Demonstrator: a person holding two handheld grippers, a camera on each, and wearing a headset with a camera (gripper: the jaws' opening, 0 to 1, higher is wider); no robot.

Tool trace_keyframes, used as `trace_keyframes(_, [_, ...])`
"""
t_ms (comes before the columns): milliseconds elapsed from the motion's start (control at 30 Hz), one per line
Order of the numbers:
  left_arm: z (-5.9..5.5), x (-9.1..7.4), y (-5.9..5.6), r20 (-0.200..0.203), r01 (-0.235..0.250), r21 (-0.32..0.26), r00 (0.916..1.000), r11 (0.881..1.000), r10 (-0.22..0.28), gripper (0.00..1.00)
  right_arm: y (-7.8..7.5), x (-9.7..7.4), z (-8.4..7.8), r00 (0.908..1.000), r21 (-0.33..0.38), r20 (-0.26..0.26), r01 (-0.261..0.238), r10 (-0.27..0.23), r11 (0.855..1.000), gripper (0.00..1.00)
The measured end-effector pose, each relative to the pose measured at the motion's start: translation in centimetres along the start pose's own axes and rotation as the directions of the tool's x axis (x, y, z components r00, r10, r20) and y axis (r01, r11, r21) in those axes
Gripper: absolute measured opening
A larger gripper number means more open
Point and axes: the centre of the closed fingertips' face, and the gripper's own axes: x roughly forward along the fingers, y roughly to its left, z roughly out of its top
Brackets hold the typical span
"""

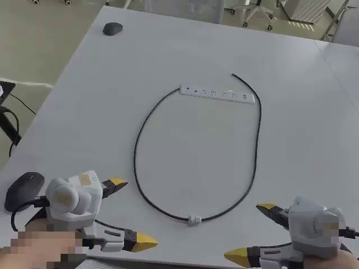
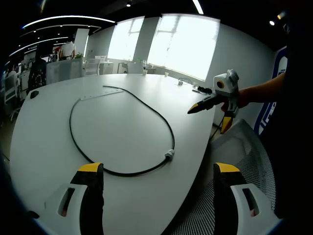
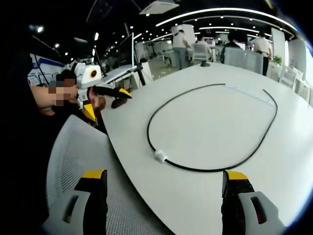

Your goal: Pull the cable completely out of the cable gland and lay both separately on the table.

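A long black cable (image 1: 136, 147) lies in a big loop on the white table (image 1: 196, 140). A small white cable gland (image 1: 194, 219) sits threaded on it at the near side of the loop, also seen as the gland (image 2: 169, 154) and gland (image 3: 159, 156). My left gripper (image 1: 133, 213) is open at the table's near-left edge, left of the gland and apart from it. My right gripper (image 1: 252, 232) is open at the near-right edge, right of the gland. Nothing lies between either pair of jaws. My own left gripper (image 2: 157, 174) and right gripper (image 3: 164, 178) both point toward the gland.
A white power strip (image 1: 217, 94) lies at the far side of the loop. One dark mouse (image 1: 113, 28) sits at the far-left corner, another mouse (image 1: 22, 188) at the near left. A mesh chair (image 3: 83, 152) stands by the near edge. People stand in the background.
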Motion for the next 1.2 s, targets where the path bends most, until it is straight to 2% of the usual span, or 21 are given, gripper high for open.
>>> trace_keyframes(433, [-0.05,0.01,-0.05,-0.002,-0.003,0.003,1.0,1.0,0.003,0.98,-0.01,-0.08,-0.31,1.0,0.009,0.003,0.003,-0.003,1.0,0.99])
trace_keyframes(933, [-0.56,0.1,-0.17,-0.022,-0.01,0.0,0.9997,1.0,0.01,0.97,0.04,0.37,-1.0,0.9994,-0.002,-0.025,-0.024,0.024,1.0,0.99])
trace_keyframes(1100, [-0.38,0.27,-0.13,-0.021,-0.016,0.002,0.9996,1.0,0.016,0.98,-0.19,0.59,-0.56,0.9992,-0.016,-0.024,-0.033,0.032,0.999,0.99])
trace_keyframes(1200, [-0.52,0.41,-0.02,-0.036,-0.02,0.011,0.9992,1.0,0.02,0.98,-0.37,0.73,-0.28,0.9989,-0.029,-0.026,-0.039,0.038,0.999,0.99])
